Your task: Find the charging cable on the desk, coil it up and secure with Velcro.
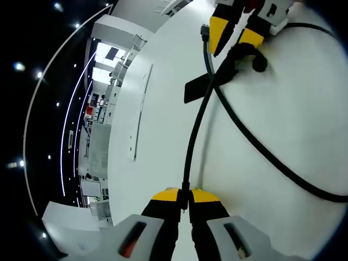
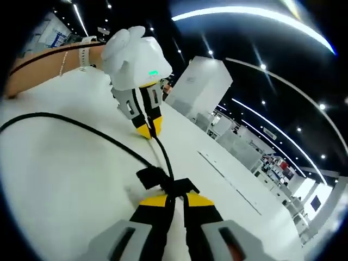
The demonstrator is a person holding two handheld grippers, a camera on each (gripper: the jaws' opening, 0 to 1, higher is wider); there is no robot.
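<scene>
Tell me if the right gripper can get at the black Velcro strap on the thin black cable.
Probably yes: the right gripper already sits at the black Velcro strap on the thin black cable, nothing between.

A: What kind of place?
B: Looking like a big open office or showroom: white desk (image 1: pixel 163 136), dark ceiling (image 2: pixel 261 43) with light strips, white cabinets (image 2: pixel 198 87) standing behind.

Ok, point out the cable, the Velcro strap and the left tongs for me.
cable (image 1: pixel 193 136), left gripper view, on the straight run above the tongs.
Velcro strap (image 1: pixel 196 88), left gripper view, on its flat black tab.
left tongs (image 1: pixel 185 197), left gripper view, between the yellow tips shut on the cable.
</scene>
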